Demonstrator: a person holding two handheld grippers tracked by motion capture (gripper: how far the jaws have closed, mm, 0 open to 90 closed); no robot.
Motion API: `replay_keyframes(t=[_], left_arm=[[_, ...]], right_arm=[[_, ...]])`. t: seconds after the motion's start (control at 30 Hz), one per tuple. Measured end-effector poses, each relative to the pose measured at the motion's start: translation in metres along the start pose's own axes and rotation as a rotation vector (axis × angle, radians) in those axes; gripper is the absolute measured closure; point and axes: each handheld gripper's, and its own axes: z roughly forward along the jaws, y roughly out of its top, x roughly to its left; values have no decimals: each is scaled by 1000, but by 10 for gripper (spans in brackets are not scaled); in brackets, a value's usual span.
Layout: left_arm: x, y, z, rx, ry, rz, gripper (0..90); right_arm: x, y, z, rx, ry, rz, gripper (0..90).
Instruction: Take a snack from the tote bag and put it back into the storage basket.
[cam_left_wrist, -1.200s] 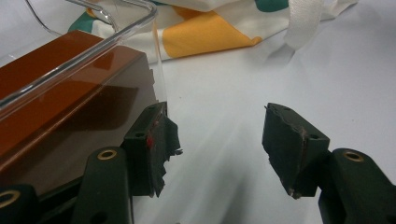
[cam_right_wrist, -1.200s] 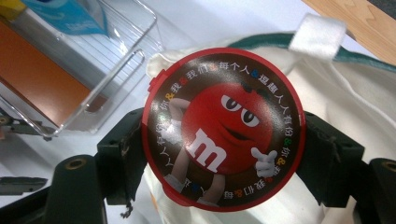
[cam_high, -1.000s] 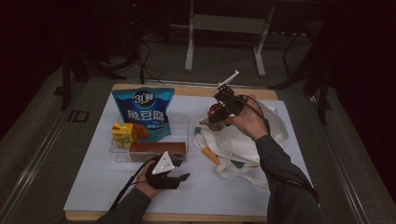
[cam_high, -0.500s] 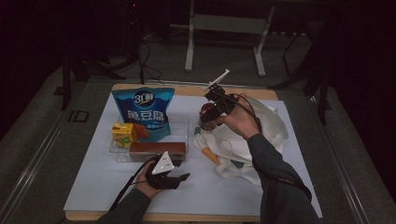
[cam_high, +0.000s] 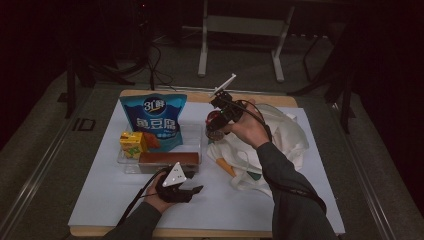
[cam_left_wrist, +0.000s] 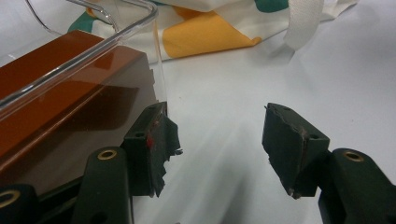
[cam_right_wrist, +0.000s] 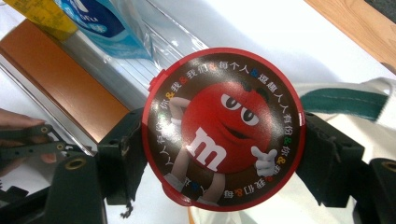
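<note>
My right gripper (cam_high: 216, 125) hangs above the table between the clear tray (cam_high: 196, 150) and the cloth bag (cam_high: 282, 137). It is shut on a round red-and-brown candy tin (cam_right_wrist: 224, 130), with a pad pressed on each side of the rim; the tin (cam_high: 214, 121) faces its camera. My left gripper (cam_high: 192, 190) rests on the white table cover at the tray's near right corner, with its jaws open and nothing between them (cam_left_wrist: 219, 140). Its left pad (cam_left_wrist: 152, 144) sits right beside the tray wall (cam_left_wrist: 116, 37). A long brown box (cam_left_wrist: 56, 84) lies inside the tray.
A blue snack bag (cam_high: 156, 120) and a yellow juice carton (cam_high: 132, 144) stand in the tray behind the brown box (cam_high: 167, 159). The white cloth bag, with green and orange print (cam_left_wrist: 210, 32), lies crumpled at the right. The table's wooden back edge (cam_right_wrist: 359, 23) is near.
My right gripper has carried the tin to the left, from over the cloth bag toward the tray's right end. The left gripper has kept still.
</note>
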Motion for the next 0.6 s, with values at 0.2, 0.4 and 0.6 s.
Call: replay_keyframes(t=[0.2, 0.4, 0.6], left_arm=[[0, 0, 0, 0, -1, 0, 416], [0, 0, 0, -1, -2, -1, 416], [0, 0, 0, -2, -2, -2, 416]], right_arm=[[4, 3, 2, -7, 8, 4, 255], [7, 6, 4, -9, 11, 8, 255], [11, 9, 6, -14, 10, 9, 255]])
